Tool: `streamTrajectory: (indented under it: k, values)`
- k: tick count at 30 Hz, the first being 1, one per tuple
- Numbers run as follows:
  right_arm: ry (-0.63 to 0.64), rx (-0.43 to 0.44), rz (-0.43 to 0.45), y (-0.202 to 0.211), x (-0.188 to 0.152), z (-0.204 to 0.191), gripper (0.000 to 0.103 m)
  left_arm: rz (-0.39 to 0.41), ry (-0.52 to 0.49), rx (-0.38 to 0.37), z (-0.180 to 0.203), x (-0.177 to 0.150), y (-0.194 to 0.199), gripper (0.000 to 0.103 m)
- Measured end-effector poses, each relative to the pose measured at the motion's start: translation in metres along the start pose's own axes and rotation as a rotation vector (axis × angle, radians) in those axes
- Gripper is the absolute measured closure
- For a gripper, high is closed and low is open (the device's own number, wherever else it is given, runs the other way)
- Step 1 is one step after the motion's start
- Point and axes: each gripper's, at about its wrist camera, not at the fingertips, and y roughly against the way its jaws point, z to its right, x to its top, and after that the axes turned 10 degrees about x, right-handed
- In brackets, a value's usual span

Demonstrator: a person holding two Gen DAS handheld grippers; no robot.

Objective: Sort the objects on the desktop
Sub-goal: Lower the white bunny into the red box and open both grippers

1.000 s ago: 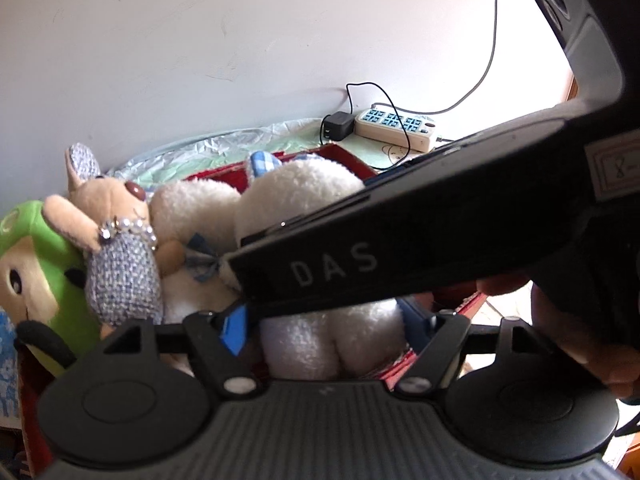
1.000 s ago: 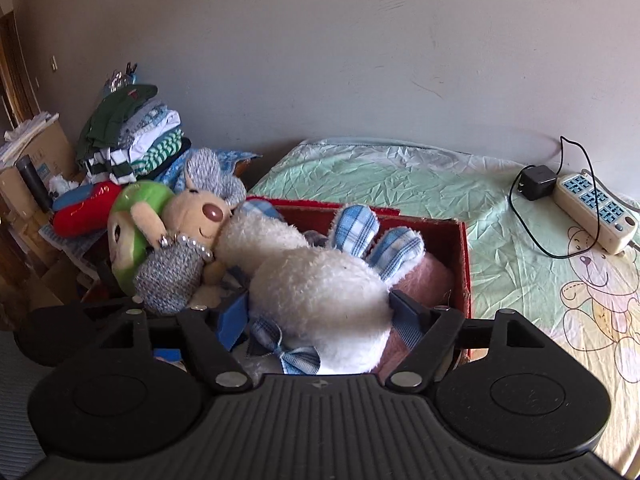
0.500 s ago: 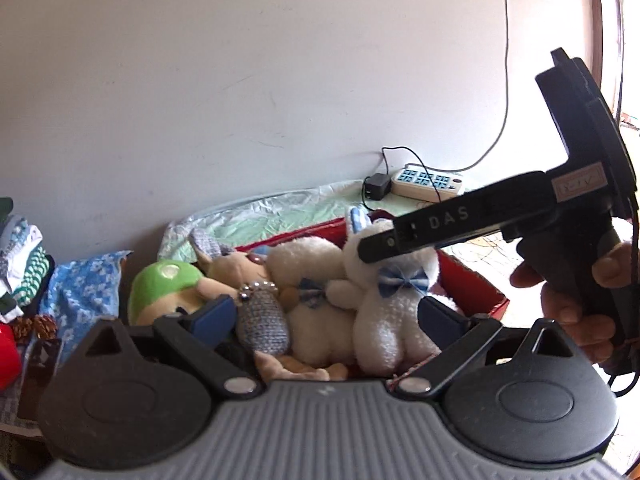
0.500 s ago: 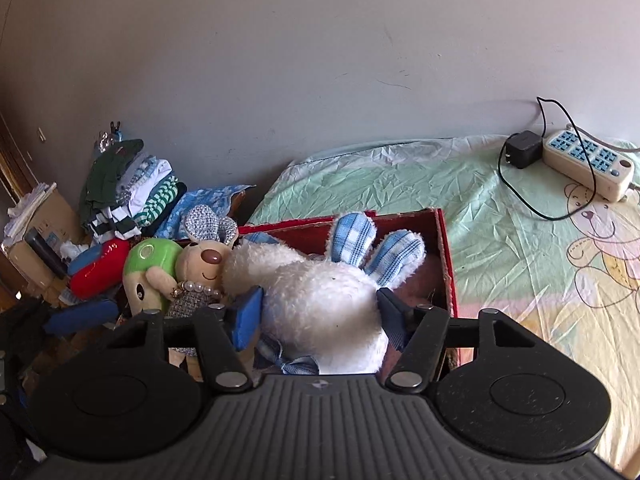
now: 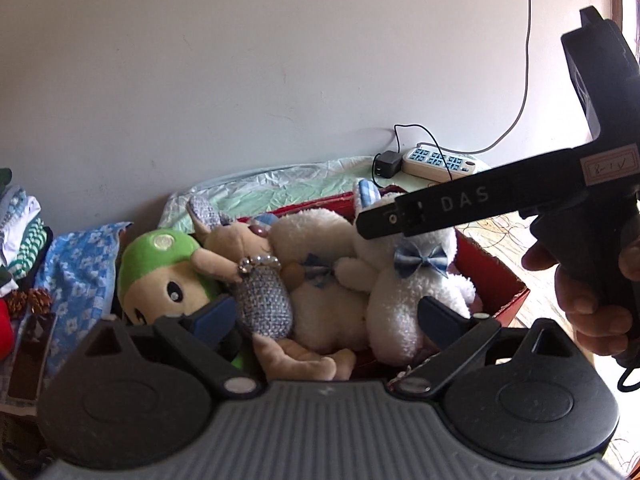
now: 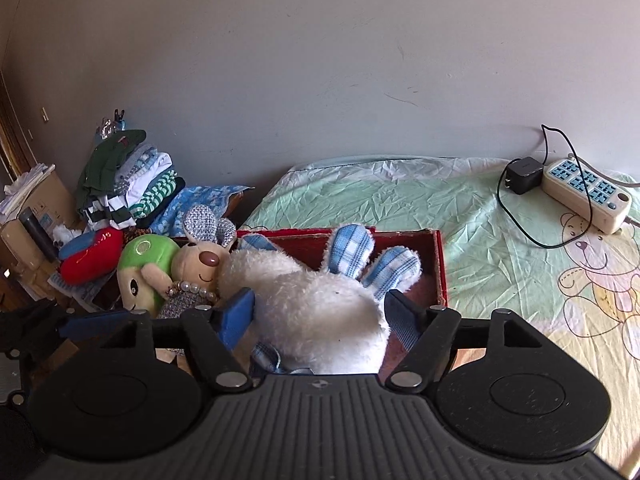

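Observation:
A red box (image 5: pixel 498 284) on the bed holds several plush toys. A white bunny (image 6: pixel 320 312) with blue checked ears lies at the near right. Beside it are a second white plush (image 5: pixel 320 300), a tan mouse (image 5: pixel 260 292) in grey tweed with pearls, and a green-headed doll (image 5: pixel 160 272). My right gripper (image 6: pixel 318 314) straddles the bunny's head, its jaws opening and the pads just off the fur. From the side it (image 5: pixel 384 220) reaches over the bunny, held by a hand (image 5: pixel 592 312). My left gripper (image 5: pixel 326 318) stands wide open above the toys, holding nothing.
A power strip (image 6: pixel 588 192) with a black charger (image 6: pixel 522 176) and cable lies on the green sheet (image 6: pixel 400 196) by the wall. Left of the box are folded clothes (image 6: pixel 128 184), a blue flowered cloth (image 5: pixel 80 264), a red plush (image 6: pixel 92 256) and cardboard boxes (image 6: pixel 36 204).
My left gripper pulled back and up from the toys and its jaws spread wide. The right jaws narrowed around the white bunny, then widened again.

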Motion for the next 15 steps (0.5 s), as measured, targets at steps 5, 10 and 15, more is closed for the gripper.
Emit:
streamTrajectory:
  k: [5,10,15]
  values:
    - [-0.126,0.035,0.016,0.011,-0.004,0.015,0.030,-0.002,0.016,0.005,-0.001,0.000,0.005,0.005]
    - [-0.225,0.117,-0.030,-0.014,-0.010,0.028,0.033,-0.014,0.027,0.004,0.003,-0.002,0.008,0.005]
    - [-0.030,0.142,-0.052,-0.025,-0.008,0.003,0.037,-0.008,0.000,0.000,0.015,-0.003,0.010,0.005]
